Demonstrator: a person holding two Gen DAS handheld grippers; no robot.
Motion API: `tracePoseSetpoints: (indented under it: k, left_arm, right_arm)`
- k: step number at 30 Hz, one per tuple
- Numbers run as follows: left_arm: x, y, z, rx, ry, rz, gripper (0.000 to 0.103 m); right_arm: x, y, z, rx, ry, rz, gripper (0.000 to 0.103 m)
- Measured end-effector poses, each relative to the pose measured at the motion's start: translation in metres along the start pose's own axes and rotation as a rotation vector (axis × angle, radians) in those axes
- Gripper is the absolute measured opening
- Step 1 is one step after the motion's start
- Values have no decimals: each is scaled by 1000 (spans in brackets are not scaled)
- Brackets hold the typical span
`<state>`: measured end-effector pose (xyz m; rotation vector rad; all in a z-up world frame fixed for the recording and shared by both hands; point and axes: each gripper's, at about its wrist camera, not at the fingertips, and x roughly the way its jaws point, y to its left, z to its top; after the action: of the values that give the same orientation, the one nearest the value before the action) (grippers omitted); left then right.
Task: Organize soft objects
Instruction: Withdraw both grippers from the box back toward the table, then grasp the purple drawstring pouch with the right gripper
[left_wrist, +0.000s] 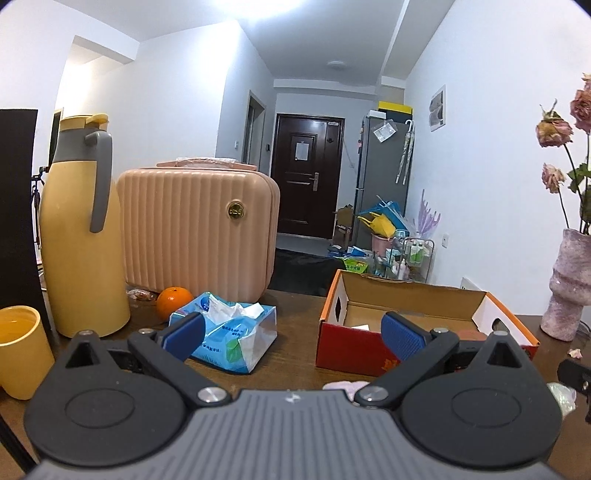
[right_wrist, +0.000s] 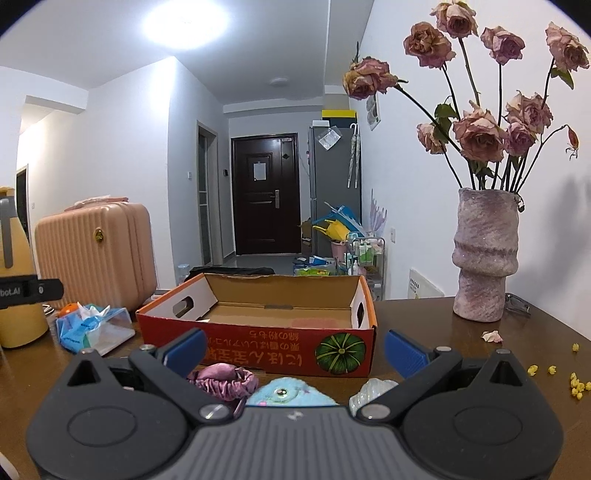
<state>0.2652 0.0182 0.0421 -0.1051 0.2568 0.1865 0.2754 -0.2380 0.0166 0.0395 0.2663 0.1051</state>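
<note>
Hovering before cardboard box | both grippers, left and right, spread wide, empty | purple scrunchie, blue plush toy just in front of box, under right gripper

Illumination is indoor and overhead. A blown-out ceiling light produces a white glare patch with no recoverable detail, above and left of the dark brown entrance door. Walls render evenly bright with a cool blue cast. The glossy brown worktop shows soft reflections. Fisheye distortion bends vertical lines near frame edges; corners vignette to black. Focus is acceptable throughout, with slight softness at the periphery.
</note>
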Motion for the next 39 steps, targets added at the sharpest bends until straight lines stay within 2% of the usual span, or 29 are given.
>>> tracePoseSetpoints:
  k: [12, 16, 23, 30, 39]
  left_arm:
    - [-31, -2, 9, 43, 19, -23, 103]
    - [-47, -4, 12, 78, 17, -31, 103]
    - [-77, 3, 14, 79, 40, -53, 103]
    - [-114, 14, 8, 80, 62, -58, 103]
    - [-154, 27, -9, 83, 107, -64, 103]
  right_arm:
    - [-20, -1, 27, 23, -14, 32, 103]
    - [-34, 1, 41, 37, -22, 39, 103]
    - [-66, 9, 58, 27, -29, 25, 103]
    - [-105, 15, 51, -5, 5, 12, 103]
    - [-155, 22, 22, -57, 59, 14, 103]
